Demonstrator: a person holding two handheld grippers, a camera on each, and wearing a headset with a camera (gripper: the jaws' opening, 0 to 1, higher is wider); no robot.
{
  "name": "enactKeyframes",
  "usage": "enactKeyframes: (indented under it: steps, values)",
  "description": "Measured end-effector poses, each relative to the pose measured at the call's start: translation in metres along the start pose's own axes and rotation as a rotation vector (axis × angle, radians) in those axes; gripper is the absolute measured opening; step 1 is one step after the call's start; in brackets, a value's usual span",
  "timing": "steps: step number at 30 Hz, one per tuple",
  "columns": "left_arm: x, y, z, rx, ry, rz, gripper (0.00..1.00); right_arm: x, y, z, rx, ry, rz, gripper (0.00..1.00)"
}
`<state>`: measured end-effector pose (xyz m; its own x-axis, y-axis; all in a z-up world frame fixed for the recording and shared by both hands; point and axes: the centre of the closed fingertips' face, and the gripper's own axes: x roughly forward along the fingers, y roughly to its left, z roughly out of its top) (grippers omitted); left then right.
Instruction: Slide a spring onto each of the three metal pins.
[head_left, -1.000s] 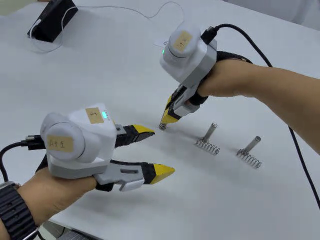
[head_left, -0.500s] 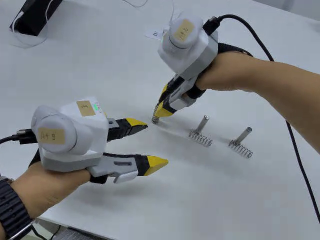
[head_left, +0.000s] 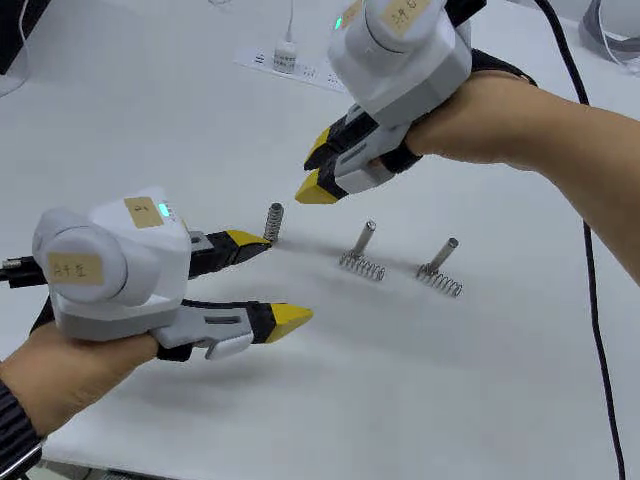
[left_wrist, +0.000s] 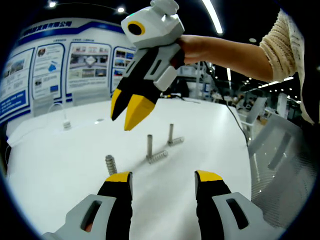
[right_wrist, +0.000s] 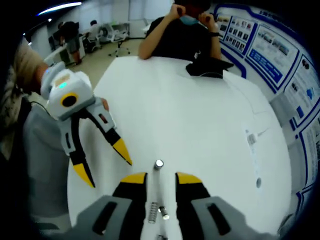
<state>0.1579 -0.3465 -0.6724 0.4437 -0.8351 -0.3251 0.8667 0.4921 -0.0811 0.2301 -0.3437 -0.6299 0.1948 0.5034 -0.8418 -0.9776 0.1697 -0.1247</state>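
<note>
- The sprung pin (head_left: 272, 222) is already done. It stands upright just beyond one jaw tip of your left gripper (head_left: 285, 280), and the other two pins are bare.
- Your left jaws are spread wide and hold nothing. The jaws of your right gripper (head_left: 303, 180) are parted only narrowly and are also empty.
- The middle spring (head_left: 361, 266) looks like the next one to fit. It lies flat on the desk (head_left: 450, 400) at the foot of the middle pin (head_left: 367, 236) and seems to touch it.
- Its long axis runs along the desk, crosswise to the upright pin, so you will have to tip it on end before it can go on.
- Your right jaws hang above the desk, pointing down toward the left gripper. From there the spring is below the tips and back toward your hand.
- From the left jaws, the middle spring lies ahead, between the lines of the two jaws and a little past the sprung pin.
- The far spring (head_left: 440, 282) lies the same way at the foot of the far pin (head_left: 442, 252). Both are farther from the left jaws, on your right hand's side.
- The right jaws look better placed. Come down across the coils, not along them, leaving one end free for the pin top.
</note>
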Motion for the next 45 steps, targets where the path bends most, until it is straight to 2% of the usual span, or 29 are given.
enactKeyframes:
  steps: [6, 10, 14, 18, 22, 26, 29, 34, 37, 45]
  values:
    - [0.004, -0.002, 0.000, 0.005, 0.008, -0.015, 0.51, -0.019, -0.003, -0.017, 0.036, -0.012, -0.041, 0.23]
    - [0.008, -0.005, 0.001, 0.008, 0.011, -0.020, 0.51, -0.035, 0.004, -0.032, 0.060, -0.013, -0.061, 0.23]
    - [0.008, -0.007, 0.005, 0.012, 0.013, -0.010, 0.51, -0.041, 0.006, -0.051, 0.085, -0.003, -0.066, 0.23]
    - [0.005, -0.008, 0.008, 0.017, 0.020, 0.007, 0.51, -0.041, 0.010, -0.072, 0.115, 0.013, -0.055, 0.23]
    - [0.005, -0.009, 0.008, 0.024, 0.038, 0.020, 0.51, -0.030, 0.013, -0.091, 0.137, 0.035, -0.037, 0.23]
    - [0.006, -0.009, 0.009, 0.024, 0.047, 0.028, 0.51, -0.015, 0.017, -0.103, 0.156, 0.045, -0.020, 0.22]
    - [0.007, -0.005, 0.010, 0.028, 0.051, 0.037, 0.51, -0.001, 0.018, -0.109, 0.175, 0.045, -0.005, 0.21]
    - [0.006, 0.000, 0.013, 0.033, 0.054, 0.053, 0.51, 0.016, 0.019, -0.123, 0.163, 0.083, 0.012, 0.20]
    - [0.006, 0.002, 0.013, 0.035, 0.060, 0.062, 0.50, 0.023, 0.020, -0.128, 0.150, 0.102, 0.022, 0.19]
    - [0.005, -0.002, 0.011, 0.036, 0.077, 0.078, 0.50, 0.035, 0.021, -0.132, 0.143, 0.105, 0.043, 0.17]
